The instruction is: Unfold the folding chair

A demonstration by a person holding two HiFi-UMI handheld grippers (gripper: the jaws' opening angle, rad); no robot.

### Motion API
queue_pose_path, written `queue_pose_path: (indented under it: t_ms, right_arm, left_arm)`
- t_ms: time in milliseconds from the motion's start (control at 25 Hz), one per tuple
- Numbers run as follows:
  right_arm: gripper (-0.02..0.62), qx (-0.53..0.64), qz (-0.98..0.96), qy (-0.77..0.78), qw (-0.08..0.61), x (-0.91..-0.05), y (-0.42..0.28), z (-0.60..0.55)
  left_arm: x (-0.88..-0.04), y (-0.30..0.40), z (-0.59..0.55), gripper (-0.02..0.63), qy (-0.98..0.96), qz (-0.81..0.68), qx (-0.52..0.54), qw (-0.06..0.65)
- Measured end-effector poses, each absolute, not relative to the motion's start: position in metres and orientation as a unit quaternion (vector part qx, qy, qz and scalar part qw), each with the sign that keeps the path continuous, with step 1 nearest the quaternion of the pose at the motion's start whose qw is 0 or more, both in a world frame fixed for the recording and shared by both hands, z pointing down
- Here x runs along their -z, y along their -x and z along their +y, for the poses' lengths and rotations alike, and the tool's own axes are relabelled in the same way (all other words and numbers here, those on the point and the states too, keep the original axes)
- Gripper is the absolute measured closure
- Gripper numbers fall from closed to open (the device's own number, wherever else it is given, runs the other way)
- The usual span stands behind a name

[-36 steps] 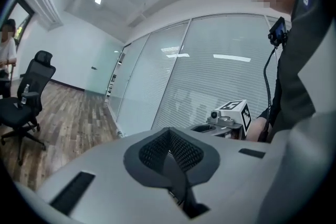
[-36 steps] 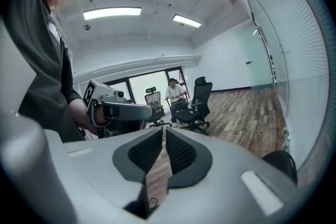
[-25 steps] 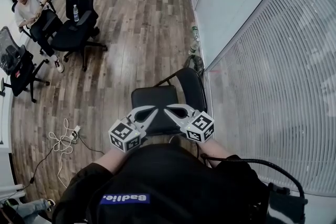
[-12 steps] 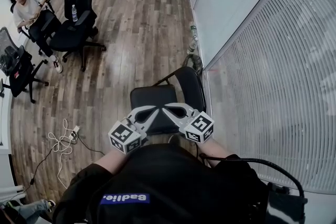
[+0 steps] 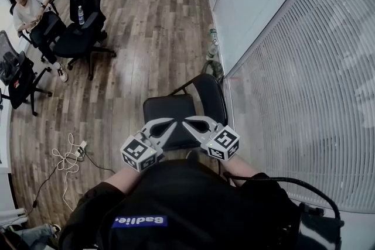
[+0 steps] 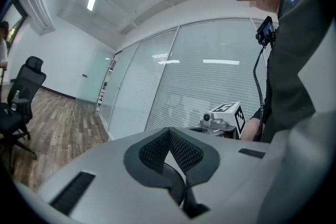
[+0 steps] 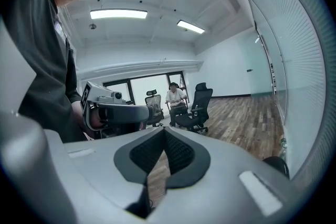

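The black folding chair (image 5: 171, 113) stands opened on the wood floor, its seat flat and its backrest (image 5: 211, 96) toward the glass wall. My left gripper (image 5: 169, 122) and right gripper (image 5: 187, 122) hover close to my body above the seat's near edge, tips pointing at each other. Both are shut with nothing between the pads. In the left gripper view the shut left gripper (image 6: 169, 131) faces the right gripper's marker cube (image 6: 229, 115). In the right gripper view the shut right gripper (image 7: 164, 130) faces the left gripper (image 7: 111, 108), and the chair's backrest (image 7: 276, 165) shows at lower right.
A glass wall with blinds (image 5: 293, 67) runs along the right, with bottles (image 5: 214, 47) at its foot. A black office chair (image 5: 88, 14) and a seated person (image 5: 32, 9) are at far left, beside another office chair (image 5: 14, 70). A white cable (image 5: 70, 155) lies on the floor.
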State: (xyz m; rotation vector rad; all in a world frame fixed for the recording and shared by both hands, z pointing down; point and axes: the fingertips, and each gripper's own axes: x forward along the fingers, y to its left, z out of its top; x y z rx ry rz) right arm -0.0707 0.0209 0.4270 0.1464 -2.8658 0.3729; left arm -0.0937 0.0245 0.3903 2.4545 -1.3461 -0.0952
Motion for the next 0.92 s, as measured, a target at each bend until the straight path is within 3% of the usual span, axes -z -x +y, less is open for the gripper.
queue_pose_path:
  t_ms: [920]
  right_arm:
    - [0.594,-0.135,-0.982,-0.056,0.123,-0.4257,0.0666,0.0199]
  left_arm:
    - [-0.3971,0.0885,0.0277,0.601,-0.863,-0.47,0.045,0.182]
